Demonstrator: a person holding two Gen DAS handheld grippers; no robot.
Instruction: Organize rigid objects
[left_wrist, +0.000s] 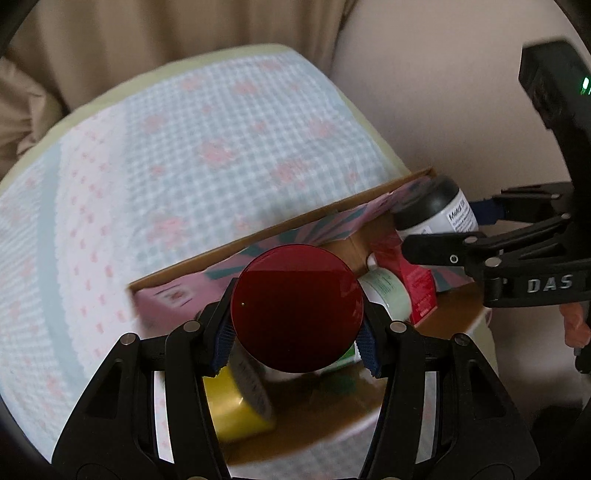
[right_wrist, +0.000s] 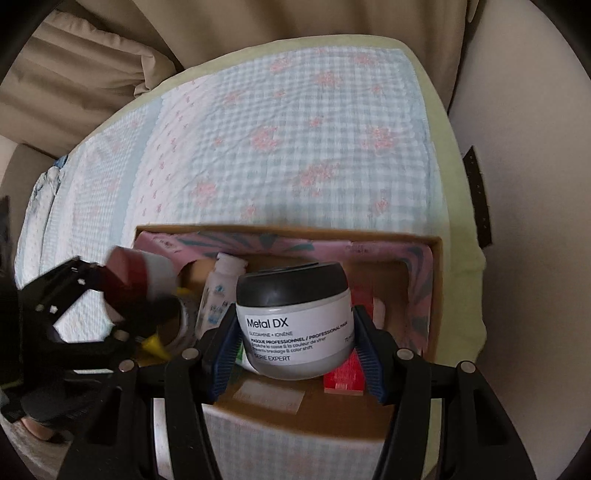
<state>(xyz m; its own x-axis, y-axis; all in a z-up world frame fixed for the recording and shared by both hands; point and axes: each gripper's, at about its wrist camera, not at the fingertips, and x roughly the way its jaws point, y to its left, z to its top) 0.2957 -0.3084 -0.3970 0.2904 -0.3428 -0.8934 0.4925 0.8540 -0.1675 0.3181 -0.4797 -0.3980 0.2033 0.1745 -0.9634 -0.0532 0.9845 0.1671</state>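
Holding both loads above the cardboard box (right_wrist: 437, 288) on the bed, we see our left tongs (left_wrist: 297, 332) clamped on a red-lidded jar (left_wrist: 297, 308) over its left half, right tongs (right_wrist: 295, 350) gripping the upright Metal DX jar (right_wrist: 293, 321) over its middle.

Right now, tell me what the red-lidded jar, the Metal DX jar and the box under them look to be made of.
Red-lidded jar: the lid looks like glossy hard plastic, with faint reflections; its white body is blurred.
Metal DX jar: probably plastic, a matte dark lid over a smooth grey-white tub with a printed label.
Box: cardboard, with raw brown cut edges and a pink printed lining.
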